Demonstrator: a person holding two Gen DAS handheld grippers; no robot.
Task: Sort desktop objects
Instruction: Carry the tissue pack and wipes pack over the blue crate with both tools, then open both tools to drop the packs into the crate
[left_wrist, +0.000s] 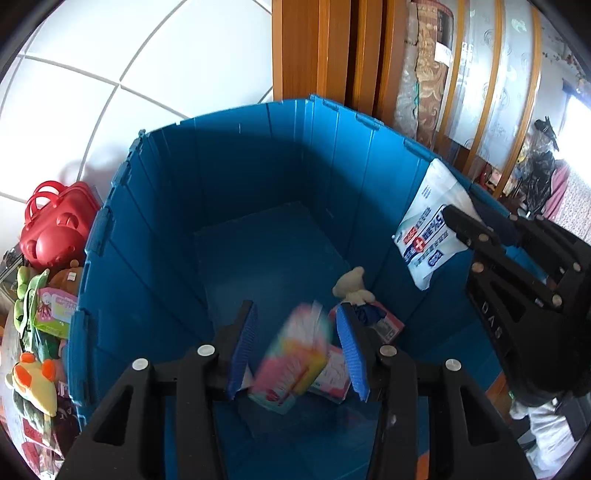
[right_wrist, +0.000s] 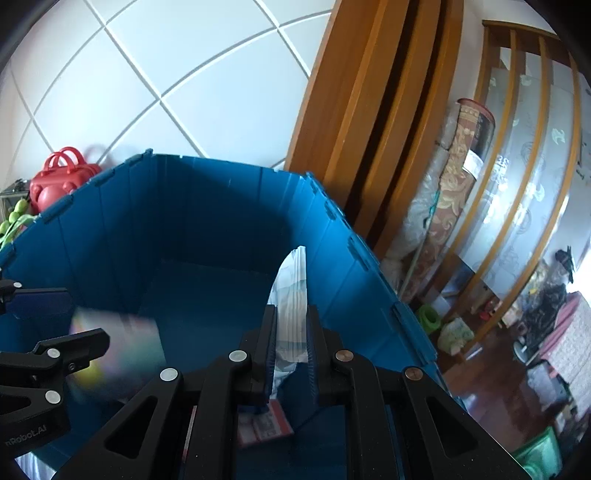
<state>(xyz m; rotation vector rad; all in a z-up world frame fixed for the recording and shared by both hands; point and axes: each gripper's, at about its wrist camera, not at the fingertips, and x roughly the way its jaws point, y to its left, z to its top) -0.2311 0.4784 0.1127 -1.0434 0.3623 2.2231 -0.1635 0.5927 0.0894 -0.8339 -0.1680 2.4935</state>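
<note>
Step in hand: we judge this to be the drop-off stage of the sort; both claws hang over the deep blue plastic crate (left_wrist: 229, 192) with ribbed walls.
Left claw (left_wrist: 297, 347): released. Its blue-padded fingers (left_wrist: 243, 343) stand apart and press on nothing.
Thing at the left claw: a pastel pink, yellow and white packet (left_wrist: 291, 362), motion-blurred, sits in the gap between the fingers and free of both. It reads to us as falling toward the crate floor, though the blur keeps us from being sure.
Right claw (right_wrist: 290, 354): clenched on a white and blue printed plastic pack (right_wrist: 293, 295), which rises ahead of its tips, close to the crate's right-hand wall.
Already in the crate: below and just beyond the left claw's tips lie a small cream plush bear (left_wrist: 351, 284), a red-edged card packet (left_wrist: 384, 321) beside it and a pink and white packet (left_wrist: 334, 373).
Outside the crate: far left of the left claw, a red plastic toy handbag (left_wrist: 55, 225) and a heap of green and yellow soft toys (left_wrist: 33, 332) wait unsorted.
Next move: we expect the right claw must spread its fingers to let the pack go; it needs to be well inside the wall first, or the pack may catch the rim.
</note>
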